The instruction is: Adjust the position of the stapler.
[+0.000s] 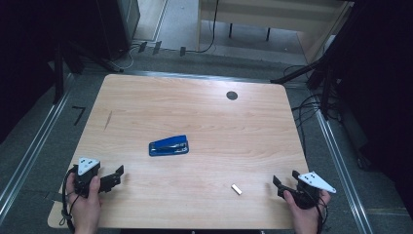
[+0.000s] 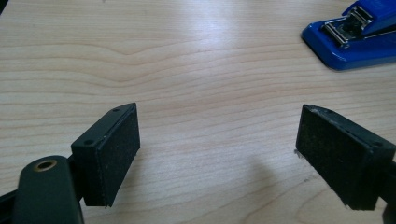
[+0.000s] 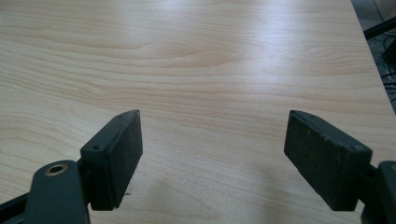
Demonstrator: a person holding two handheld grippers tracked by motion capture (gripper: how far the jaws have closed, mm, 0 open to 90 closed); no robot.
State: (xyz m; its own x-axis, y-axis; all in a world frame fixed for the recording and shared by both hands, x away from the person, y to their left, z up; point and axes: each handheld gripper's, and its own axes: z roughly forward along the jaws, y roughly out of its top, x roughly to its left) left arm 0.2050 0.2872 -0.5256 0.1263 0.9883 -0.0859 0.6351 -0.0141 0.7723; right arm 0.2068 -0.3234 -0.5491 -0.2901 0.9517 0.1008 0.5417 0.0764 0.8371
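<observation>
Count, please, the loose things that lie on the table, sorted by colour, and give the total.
Blue: 1, the stapler, near the middle of the table.
Silver-white: 1, the small metal strip, probably staples, near the front edge toward the right tongs.
Total: 2.

Wooden table (image 1: 146, 105) bears a blue stapler (image 1: 168, 146) — and, perhaps, a staple strip (image 1: 236, 189).

My table (image 1: 195, 112) is pale wood-grain laminate, smooth with a soft sheen. The stapler (image 1: 168, 146) at my eleven o'clock is glossy blue plastic with bright metal inside. My left gripper (image 2: 218, 154) and right gripper (image 3: 212, 156) wear matt black, slightly grainy pads.
</observation>
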